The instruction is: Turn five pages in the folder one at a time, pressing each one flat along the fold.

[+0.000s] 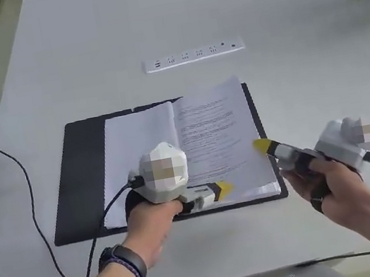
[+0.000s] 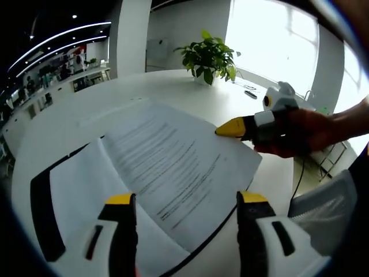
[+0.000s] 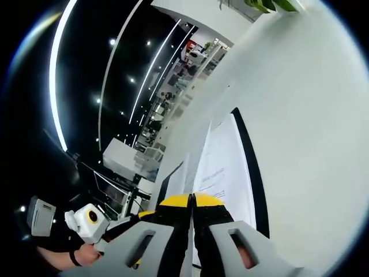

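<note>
Yellow-tipped right gripper (image 1: 263, 145) jaws pinch the page (image 1: 216, 133) edge; left gripper (image 1: 224, 189) jaws spread

Left gripper (image 1: 224, 189): you carry a white shell; its fingers (image 2: 121, 231) are white with a dark slot, black inside and capped in yellow.
Right gripper (image 1: 263, 145): you have the same white shell, a grey neck and yellow tips.
Cables: a black lead (image 1: 106, 217) runs from the back of each.
Left wrist: you wear a dark band (image 1: 124, 260).
</note>
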`<state>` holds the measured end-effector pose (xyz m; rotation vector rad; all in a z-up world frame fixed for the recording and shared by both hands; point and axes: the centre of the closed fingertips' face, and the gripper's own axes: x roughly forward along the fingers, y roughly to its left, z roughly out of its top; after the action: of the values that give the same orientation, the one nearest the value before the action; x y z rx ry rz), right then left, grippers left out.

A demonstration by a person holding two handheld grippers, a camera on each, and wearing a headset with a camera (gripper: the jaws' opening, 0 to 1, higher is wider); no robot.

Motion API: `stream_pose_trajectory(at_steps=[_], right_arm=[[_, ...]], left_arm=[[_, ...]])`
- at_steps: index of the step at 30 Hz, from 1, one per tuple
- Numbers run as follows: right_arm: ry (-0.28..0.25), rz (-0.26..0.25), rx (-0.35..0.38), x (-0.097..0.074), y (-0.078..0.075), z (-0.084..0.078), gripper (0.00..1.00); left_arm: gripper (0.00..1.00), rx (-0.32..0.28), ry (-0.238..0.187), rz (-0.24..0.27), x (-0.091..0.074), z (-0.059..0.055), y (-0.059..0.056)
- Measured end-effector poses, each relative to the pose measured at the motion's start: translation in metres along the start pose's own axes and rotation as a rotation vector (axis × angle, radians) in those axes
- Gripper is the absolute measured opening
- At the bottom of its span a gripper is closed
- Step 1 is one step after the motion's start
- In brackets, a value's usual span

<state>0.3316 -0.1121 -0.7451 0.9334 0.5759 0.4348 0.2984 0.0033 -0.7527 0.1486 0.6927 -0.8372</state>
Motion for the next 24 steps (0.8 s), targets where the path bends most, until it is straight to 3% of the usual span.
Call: stream_pose_trajectory(at_steps=[10, 18, 24], right_arm=[[-0.003, 0.031, -0.021, 0.005, 0.023, 0.002, 0.00], [-0.004, 0.056, -0.040, 0.014, 0.041, 0.004, 0.00], [0.019, 0.091, -0.076, 0.026, 0.063, 0.004, 0.00]], left_arm=[[0.71, -0.019, -0.027, 0.048, -0.034, -0.007, 0.026], [0.72, -0.059, -0.056, 0.111, -0.066, -0.018, 0.057], [0.73, -0.079, -0.067, 0.146, -0.086, -0.026, 0.078]])
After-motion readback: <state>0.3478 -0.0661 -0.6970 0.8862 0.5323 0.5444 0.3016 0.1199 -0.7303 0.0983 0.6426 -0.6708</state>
